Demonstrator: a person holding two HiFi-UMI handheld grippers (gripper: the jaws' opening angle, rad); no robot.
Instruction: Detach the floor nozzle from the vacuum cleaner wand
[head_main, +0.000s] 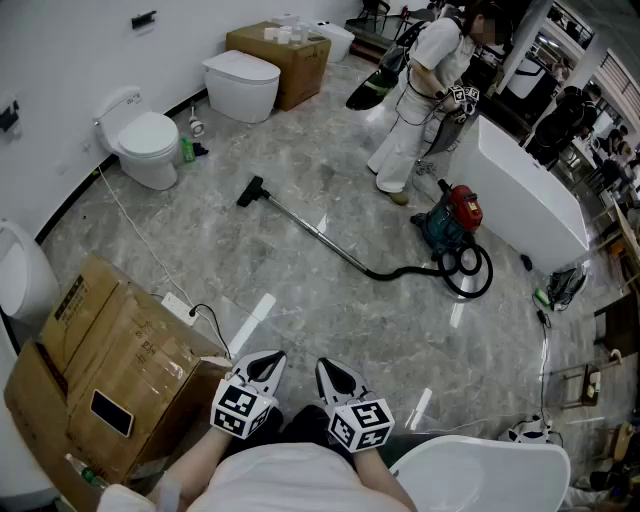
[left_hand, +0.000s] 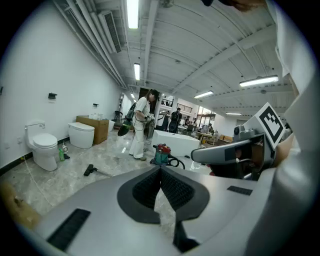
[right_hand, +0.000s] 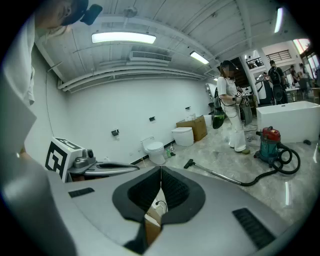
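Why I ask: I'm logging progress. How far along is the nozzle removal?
Nothing looks done: the floor nozzle is on the wand, lying across the floor. In hand: nothing; left gripper and right gripper are shut and empty. Left: walk over, grip and separate them.

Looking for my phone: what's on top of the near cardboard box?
A flat black rectangle, perhaps a phone, lies on the cardboard box; its inside is covered.

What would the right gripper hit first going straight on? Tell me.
Likely the bare floor, short of the vacuum wand. The right gripper, fingers shut, points past the cardboard box; nothing stands in line, though depth is unclear.
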